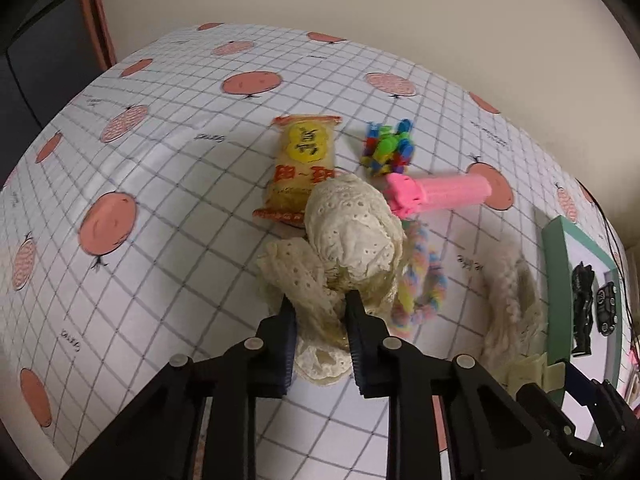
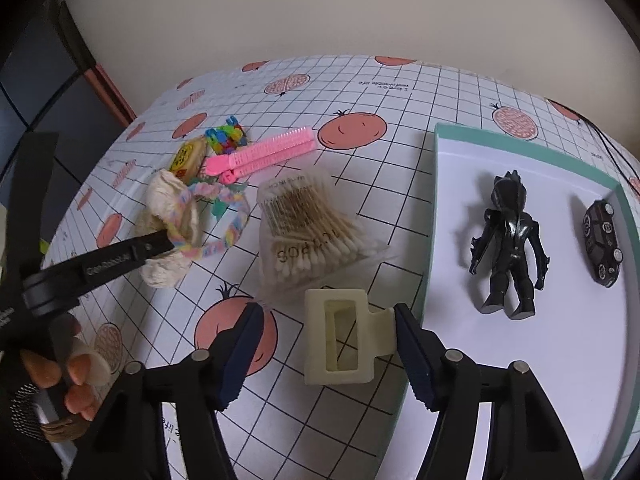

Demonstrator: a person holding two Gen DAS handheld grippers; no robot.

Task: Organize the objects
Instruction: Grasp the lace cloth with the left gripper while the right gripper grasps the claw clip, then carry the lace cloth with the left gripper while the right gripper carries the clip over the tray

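Shallow tray [image 2: 440,168] with a teal rim and white floor at the right of the grid-patterned tablecloth [image 2: 400,92], holding two things well apart — a black figurine [image 2: 510,240] lying face down near the middle, and a small black toy car [image 2: 603,240] close to the far right wall. Both seen again, small and at the edge, in the left wrist view. Outside the tray, on the cloth: a clear bag of cotton swabs [image 2: 308,232], just beyond a cream claw hair clip [image 2: 340,340]. Right gripper [image 2: 328,344] spread wide around that clip, one finger touching its tab on the right side, the other standing clear on the left; nothing clamped. Left gripper [image 1: 320,312] closed down onto the bunched cream lace cloth [image 1: 352,236], jaws narrow with the fabric pinched between them and spilling below. Beside the lace, a pastel braided loop [image 1: 424,280], partly under its edge. Farther back, a yellow snack packet [image 1: 300,168] touching the lace, a pile of small coloured clips [image 1: 388,148], and a pink sealing clip [image 1: 440,192] lying flat — all clustered near one another, well apart from the tray. At the lower left of the right wrist view, a hand [image 2: 72,372] gripping the left tool's handle.
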